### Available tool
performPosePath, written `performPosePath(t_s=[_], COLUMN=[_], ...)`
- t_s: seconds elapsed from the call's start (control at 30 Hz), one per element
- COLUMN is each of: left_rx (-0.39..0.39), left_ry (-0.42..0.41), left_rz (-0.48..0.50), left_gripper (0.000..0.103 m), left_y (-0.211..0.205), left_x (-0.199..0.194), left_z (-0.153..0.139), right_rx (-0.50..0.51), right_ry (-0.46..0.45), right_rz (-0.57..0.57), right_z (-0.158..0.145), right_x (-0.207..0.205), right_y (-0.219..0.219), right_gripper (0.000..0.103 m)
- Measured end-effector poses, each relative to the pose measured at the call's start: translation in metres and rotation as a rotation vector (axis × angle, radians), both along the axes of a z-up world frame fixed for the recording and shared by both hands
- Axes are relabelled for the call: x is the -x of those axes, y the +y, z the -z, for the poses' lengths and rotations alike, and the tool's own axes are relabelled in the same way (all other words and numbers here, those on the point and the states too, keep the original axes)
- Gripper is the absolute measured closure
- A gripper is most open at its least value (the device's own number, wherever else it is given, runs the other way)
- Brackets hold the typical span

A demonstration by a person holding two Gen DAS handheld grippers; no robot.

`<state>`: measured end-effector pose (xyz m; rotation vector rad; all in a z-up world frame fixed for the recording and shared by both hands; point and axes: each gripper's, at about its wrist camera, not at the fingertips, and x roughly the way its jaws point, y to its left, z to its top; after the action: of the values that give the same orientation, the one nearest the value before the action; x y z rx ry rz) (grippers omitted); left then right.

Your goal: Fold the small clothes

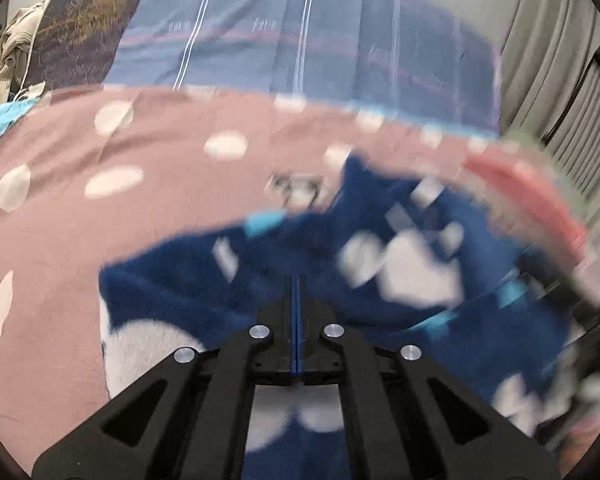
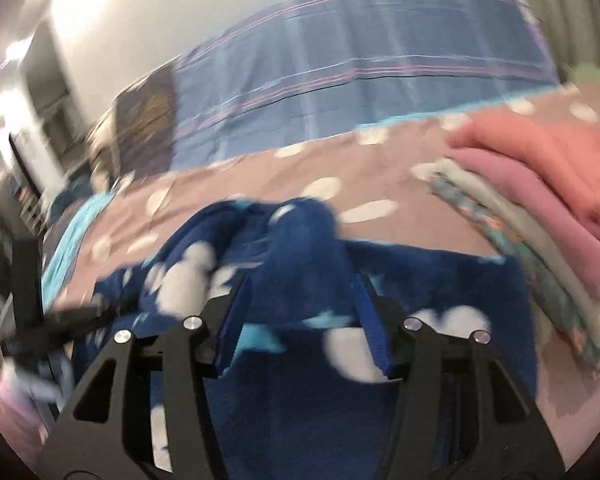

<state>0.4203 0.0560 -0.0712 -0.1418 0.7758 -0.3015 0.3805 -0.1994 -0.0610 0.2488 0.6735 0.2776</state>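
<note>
A rumpled dark-blue fleece garment [image 2: 300,240] with white patches and light-blue trim lies bunched on the bed.

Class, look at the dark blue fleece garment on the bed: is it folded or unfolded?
Unfolded: the dark blue fleece garment lies bunched and rumpled on the dotted pink sheet.

Navy white-patched garment [image 1: 188,292]; pink white-dotted sheet [image 1: 60,240].

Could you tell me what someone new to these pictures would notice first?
The dark blue fleece garment with white patches lies rumpled in the middle of the pink bedspread with white dots, just ahead of both grippers. Right of it sits a stack of folded clothes topped in coral and pink. Behind hangs a blue striped cloth.
</note>
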Motion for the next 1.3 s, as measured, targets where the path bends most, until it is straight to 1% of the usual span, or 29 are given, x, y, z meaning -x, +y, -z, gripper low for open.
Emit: performPosePath(t_s=[0.03, 0.07, 0.1, 0.13, 0.17, 0.2, 0.23, 0.27, 0.3, 0.4, 0.43, 0.47, 0.53, 0.6, 0.63, 0.67, 0.7, 0.73, 0.77, 0.8, 0.83, 0.87, 0.9, 0.93, 0.97, 1.07, 1.13, 1.23, 1.3], left_rx=[0.028, 0.046, 0.045, 0.037, -0.004, -0.072, -0.181, -0.194, -0.179, -0.158, -0.153, -0.156, -0.154, -0.176, -0.174, -0.147, -0.14, -0.141, -0.152, -0.156, -0.152, -0.144, -0.13, -0.119, -0.115, -0.13, -0.11, -0.093, -0.089], left_ry=[-0.027, -0.062, -0.079, -0.083, -0.053, -0.016, 0.037, 0.046, 0.026, 0.006, 0.009, 0.026, 0.038, 0.005, -0.012, -0.04, -0.054, -0.069, -0.081, -0.084, -0.08, -0.076, -0.075, -0.073, -0.068, -0.068, -0.046, -0.02, -0.011], left_rz=[0.015, 0.044, 0.07, 0.101, 0.133, 0.132, 0.104, 0.094, 0.088, 0.077, 0.073, 0.054, 0.04, -0.001, -0.004, 0.03, 0.048, 0.061, 0.07, 0.077, 0.09, 0.092, 0.086, 0.08, 0.07, 0.024, 0.024, 0.033, 0.024], left_gripper=[0.101, 0.095, 0.081, 0.073, 0.062, 0.062, 0.062, 0.059, 0.059, 0.057, 0.054, 0.048, 0.047, 0.048, 0.048, 0.048, 0.046, 0.045, 0.041, 0.038, 0.036, 0.03, 0.027, 0.027, 0.027, 0.026, 0.026, 0.026, 0.026], left_y=[-0.001, -0.01, -0.019, -0.03, -0.047, -0.059, -0.071, -0.073, -0.072, -0.068, -0.065, -0.064, -0.062, -0.054, -0.047, -0.034, -0.026, -0.015, -0.002, 0.01, 0.025, 0.035, 0.046, 0.055, 0.066, 0.087, 0.094, 0.099, 0.101], left_x=[0.002, 0.005, 0.003, 0.002, -0.006, -0.013, -0.024, -0.028, -0.028, -0.024, -0.025, -0.027, -0.026, -0.004, 0.01, 0.036, 0.053, 0.074, 0.102, 0.127, 0.158, 0.179, 0.203, 0.225, 0.249, 0.301, 0.327, 0.364, 0.38], left_z=[-0.007, -0.017, -0.022, -0.024, -0.017, -0.005, 0.021, 0.037, 0.04, 0.039, 0.039, 0.041, 0.037, 0.02, 0.012, 0.0, -0.006, -0.011, -0.015, -0.016, -0.016, -0.014, -0.011, -0.008, -0.003, 0.011, 0.02, 0.033, 0.038], right_rx=[0.012, 0.037, 0.058, 0.066, 0.069, 0.077, 0.09, 0.093, 0.09, 0.088, 0.087, 0.083, 0.066, 0.043, 0.018, 0.015, 0.021, 0.024, 0.037, 0.052, 0.072, 0.083, 0.078, 0.063, 0.028, -0.083, -0.118, -0.173, -0.212], right_ry=[0.005, 0.03, 0.076, 0.118, 0.13, 0.131, 0.132, 0.13, 0.127, 0.125, 0.121, 0.119, 0.12, 0.1, 0.07, 0.062, 0.06, 0.058, 0.056, 0.053, 0.051, 0.051, 0.058, 0.067, 0.08, 0.129, 0.137, 0.145, 0.155], right_rz=[-0.02, -0.036, -0.035, -0.027, -0.025, -0.025, -0.026, -0.026, -0.026, -0.024, -0.025, -0.027, -0.028, -0.023, 0.005, 0.04, 0.067, 0.06, 0.014, -0.002, -0.01, -0.015, -0.022, -0.026, -0.027, -0.057, -0.091, -0.208, -0.286], right_z=[0.001, 0.006, 0.015, 0.025, 0.027, 0.026, 0.025, 0.026, 0.026, 0.028, 0.028, 0.029, 0.03, 0.027, 0.02, 0.014, 0.007, 0.001, -0.006, -0.008, -0.01, -0.011, -0.01, -0.008, -0.005, 0.004, 0.007, 0.005, 0.004], right_x=[-0.001, -0.005, -0.012, -0.017, -0.018, -0.02, -0.019, -0.019, -0.018, -0.018, -0.018, -0.017, -0.018, -0.014, -0.002, 0.009, 0.025, 0.042, 0.074, 0.094, 0.12, 0.152, 0.178, 0.201, 0.23, 0.288, 0.314, 0.357, 0.376], right_y=[0.004, 0.011, 0.015, 0.016, 0.016, 0.017, 0.019, 0.019, 0.018, 0.018, 0.017, 0.018, 0.015, 0.011, 0.002, -0.006, -0.015, -0.022, -0.03, -0.034, -0.039, -0.045, -0.051, -0.055, -0.06, -0.061, -0.049, -0.016, 0.001], right_gripper=[0.048, 0.048, 0.048, 0.049, 0.049, 0.049, 0.049, 0.049, 0.048, 0.048, 0.048, 0.048, 0.048, 0.049, 0.049, 0.049, 0.048, 0.048, 0.046, 0.043, 0.041, 0.04, 0.04, 0.04, 0.04, 0.04, 0.042, 0.045, 0.045])
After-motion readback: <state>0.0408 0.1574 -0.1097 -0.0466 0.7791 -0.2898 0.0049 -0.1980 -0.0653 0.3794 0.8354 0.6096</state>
